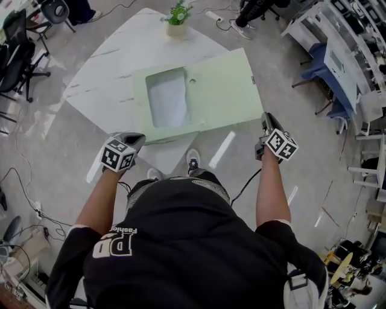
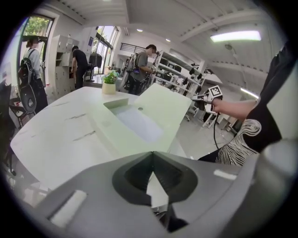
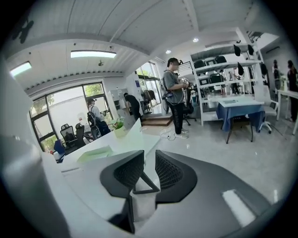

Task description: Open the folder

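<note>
Card or thin plastic is my guess for the pale green folder, so it should be light, smooth and a little floppy, apt to slide on the glossy white worktop if pushed sideways instead of lifted. It lies near the worktop's near corner, and its right part runs out past the right edge. A clear window pocket sits in its left half. From the left gripper view the right panel seems to tilt upward, though I cannot tell whether that is a raised cover or only the lens. The free long edge on the right looks like the place to pinch, thin enough to need a narrow bite, while the other tool steadies the windowed half. The left tool hovers just off the near corner with its tips touching and nothing between them. The right tool hangs beside the folder's near right corner, its jaws a narrow gap apart and empty. A potted plant stands at the far corner, well clear.
</note>
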`<state>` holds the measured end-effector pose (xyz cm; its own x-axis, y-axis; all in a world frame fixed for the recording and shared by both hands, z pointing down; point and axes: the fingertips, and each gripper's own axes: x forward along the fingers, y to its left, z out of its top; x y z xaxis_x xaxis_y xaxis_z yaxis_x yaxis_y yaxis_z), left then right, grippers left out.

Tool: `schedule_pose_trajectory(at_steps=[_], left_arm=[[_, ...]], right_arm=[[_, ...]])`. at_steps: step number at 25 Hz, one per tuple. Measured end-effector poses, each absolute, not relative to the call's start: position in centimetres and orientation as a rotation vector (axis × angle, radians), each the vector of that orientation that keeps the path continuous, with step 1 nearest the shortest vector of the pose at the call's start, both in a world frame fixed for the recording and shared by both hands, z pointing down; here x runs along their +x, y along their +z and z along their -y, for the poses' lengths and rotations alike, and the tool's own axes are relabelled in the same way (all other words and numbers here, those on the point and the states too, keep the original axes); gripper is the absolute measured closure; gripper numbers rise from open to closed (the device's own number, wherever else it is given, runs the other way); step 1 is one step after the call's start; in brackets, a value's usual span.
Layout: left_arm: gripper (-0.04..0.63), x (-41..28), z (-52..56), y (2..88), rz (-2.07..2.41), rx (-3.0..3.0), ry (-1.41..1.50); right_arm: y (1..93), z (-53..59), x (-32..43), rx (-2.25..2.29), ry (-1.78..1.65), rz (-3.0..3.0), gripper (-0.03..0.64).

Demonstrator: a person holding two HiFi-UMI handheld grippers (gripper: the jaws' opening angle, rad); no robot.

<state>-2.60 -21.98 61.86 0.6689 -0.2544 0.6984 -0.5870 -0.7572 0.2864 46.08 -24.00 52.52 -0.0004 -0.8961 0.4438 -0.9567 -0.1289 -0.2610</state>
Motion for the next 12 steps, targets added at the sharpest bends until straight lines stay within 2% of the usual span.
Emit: schedule_pose_trajectory(at_steps=[8,12], left_arm=[[0.546,-2.6,23.7,56.2,0.735,2.514,0.69],[0.546,-3.0,24.2,53.4,0.8,2.572,0.607]], right_arm=[[43.7,25.0,39.4,2.047,0.405,2.127,0.567],[42.1,25.2,34.1,1.941,0.352,2.225,0.567]])
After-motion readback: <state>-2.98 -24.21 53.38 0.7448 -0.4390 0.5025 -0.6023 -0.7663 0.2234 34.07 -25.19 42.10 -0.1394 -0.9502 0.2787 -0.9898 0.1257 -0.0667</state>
